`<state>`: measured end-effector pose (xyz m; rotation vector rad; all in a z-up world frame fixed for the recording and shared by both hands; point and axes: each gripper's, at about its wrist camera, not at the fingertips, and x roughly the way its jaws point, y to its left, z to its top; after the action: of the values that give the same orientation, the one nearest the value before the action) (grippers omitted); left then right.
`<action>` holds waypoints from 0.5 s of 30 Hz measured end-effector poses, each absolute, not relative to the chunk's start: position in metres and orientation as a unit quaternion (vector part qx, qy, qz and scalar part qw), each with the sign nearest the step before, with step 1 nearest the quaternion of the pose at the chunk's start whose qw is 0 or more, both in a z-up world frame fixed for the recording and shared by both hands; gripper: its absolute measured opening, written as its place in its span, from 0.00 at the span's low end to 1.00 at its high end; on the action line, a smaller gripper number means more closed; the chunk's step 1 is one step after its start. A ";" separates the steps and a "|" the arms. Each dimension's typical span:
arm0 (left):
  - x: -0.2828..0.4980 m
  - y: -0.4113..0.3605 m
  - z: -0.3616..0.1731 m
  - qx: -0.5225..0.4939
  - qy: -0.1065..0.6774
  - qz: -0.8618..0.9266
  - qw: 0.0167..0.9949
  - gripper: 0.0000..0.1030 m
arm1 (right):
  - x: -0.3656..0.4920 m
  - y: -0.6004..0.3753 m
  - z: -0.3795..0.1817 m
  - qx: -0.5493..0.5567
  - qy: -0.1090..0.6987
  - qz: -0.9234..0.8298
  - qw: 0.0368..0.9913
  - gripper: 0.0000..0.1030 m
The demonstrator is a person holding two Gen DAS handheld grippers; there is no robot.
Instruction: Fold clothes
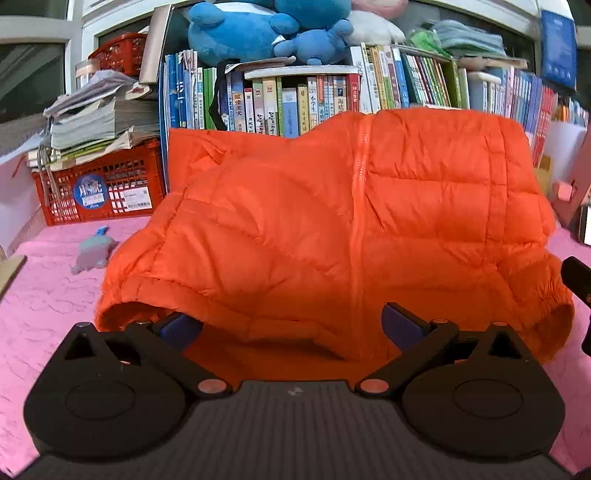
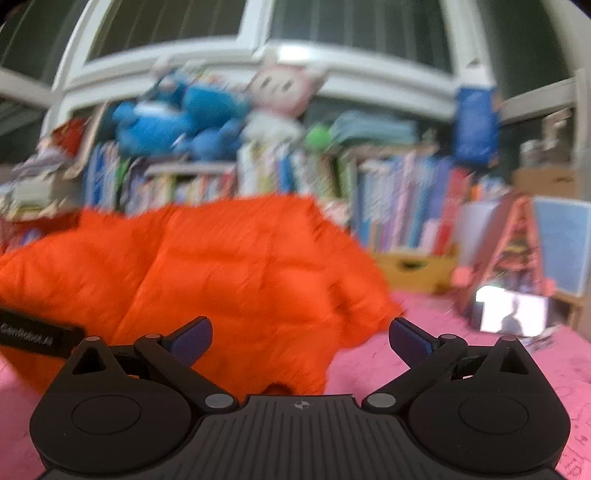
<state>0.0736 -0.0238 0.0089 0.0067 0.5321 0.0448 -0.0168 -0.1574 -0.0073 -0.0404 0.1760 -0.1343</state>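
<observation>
The left claw (image 1: 291,325) is spread wide and grips nothing. Its blue fingertips (image 1: 400,326) sit right at the near hem of the puffy orange quilted jacket (image 1: 332,229). The right claw (image 2: 301,338) is spread wide too, and it holds nothing. One of its tips is over the jacket's edge and the other is over bare pink cover.

The jacket lies in a big heap in the middle of the soft pink bed cover (image 1: 40,295), zip side up, with one sleeve cuff opening near each claw.

Past the jacket, near the far left edge, a small grey-blue soft toy (image 1: 94,251) lies on the cover. Behind it stands a red plastic crate (image 1: 99,188) with a stack of papers and books (image 1: 99,118) piled on top. What is inside the crate is hard to tell.

Along the far edge runs a row of standing books (image 1: 295,99), with big blue plush toys (image 1: 258,29) on top.

Only the right view, which is blurry, shows a bright little screen (image 2: 513,312) and a small pink easel (image 2: 517,240) by the far right edge.
</observation>
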 end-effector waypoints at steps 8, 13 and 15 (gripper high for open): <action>0.072 -0.034 -0.008 0.029 0.266 0.031 0.963 1.00 | -0.014 -0.154 -0.008 -0.030 0.098 -0.048 0.994 1.00; 0.073 -0.032 -0.010 0.024 0.276 0.031 0.960 1.00 | -0.021 -0.146 -0.009 -0.047 0.077 -0.046 0.995 1.00; 0.073 -0.031 -0.010 0.020 0.280 0.031 0.959 1.00 | -0.021 -0.145 -0.009 -0.050 0.075 -0.041 0.995 1.00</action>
<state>0.0732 -0.0308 -0.0105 0.0405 0.5685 0.0631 -0.0211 -0.1449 -0.0085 -0.1002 0.1505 -0.0825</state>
